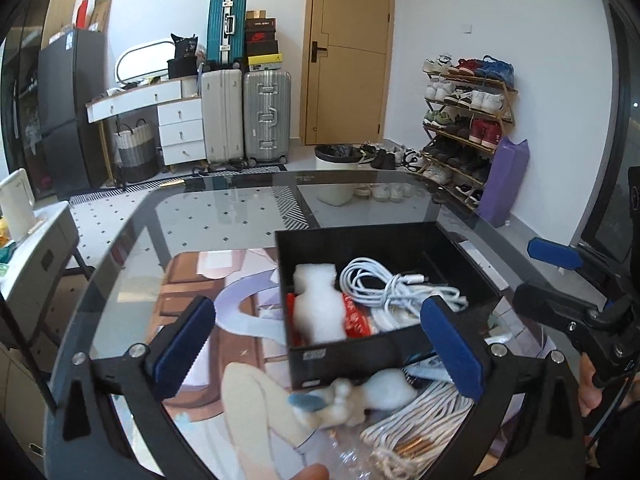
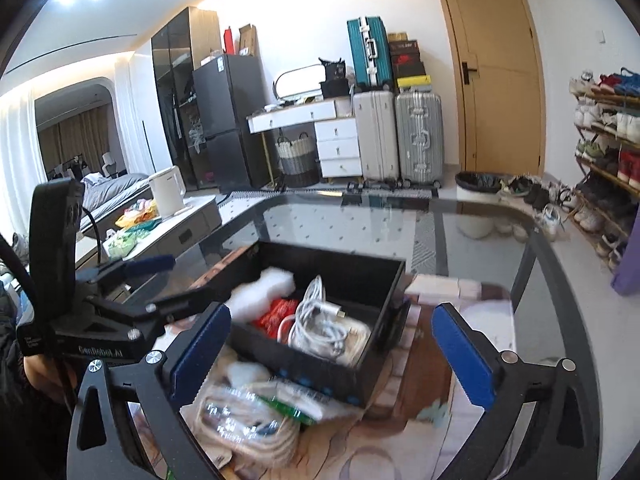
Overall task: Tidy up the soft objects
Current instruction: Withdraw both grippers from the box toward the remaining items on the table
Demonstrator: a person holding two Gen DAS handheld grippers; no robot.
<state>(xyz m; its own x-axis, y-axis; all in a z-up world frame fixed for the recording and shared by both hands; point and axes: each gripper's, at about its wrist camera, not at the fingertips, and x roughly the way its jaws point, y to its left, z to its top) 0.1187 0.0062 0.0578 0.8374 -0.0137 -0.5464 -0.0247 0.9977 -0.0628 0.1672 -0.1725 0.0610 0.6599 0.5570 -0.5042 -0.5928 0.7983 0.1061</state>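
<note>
A black open box (image 1: 352, 356) (image 2: 340, 268) stands on a printed mat on the glass table. Inside it lie a white foam piece (image 1: 320, 304) (image 2: 264, 292), a red packet (image 1: 356, 316) (image 2: 276, 316) and a coiled white cable (image 1: 392, 284) (image 2: 320, 320). In front of the box lie a small white plush toy (image 1: 336, 400) with a blue part, another white foam lump (image 1: 390, 386) and a bagged cord bundle (image 1: 420, 424) (image 2: 240, 424). My left gripper (image 1: 317, 305) is open, hovering over the box's near edge. My right gripper (image 2: 332, 312) is open beside it, holding nothing.
The glass table's far edge (image 1: 304, 174) curves ahead. A low side cabinet (image 2: 180, 224) with a white kettle (image 2: 168, 192) stands to the left. A pale flat box (image 2: 440, 288) lies right of the black box. A bin (image 1: 336, 158), shoe rack (image 1: 468, 120) and suitcases (image 1: 266, 116) line the walls.
</note>
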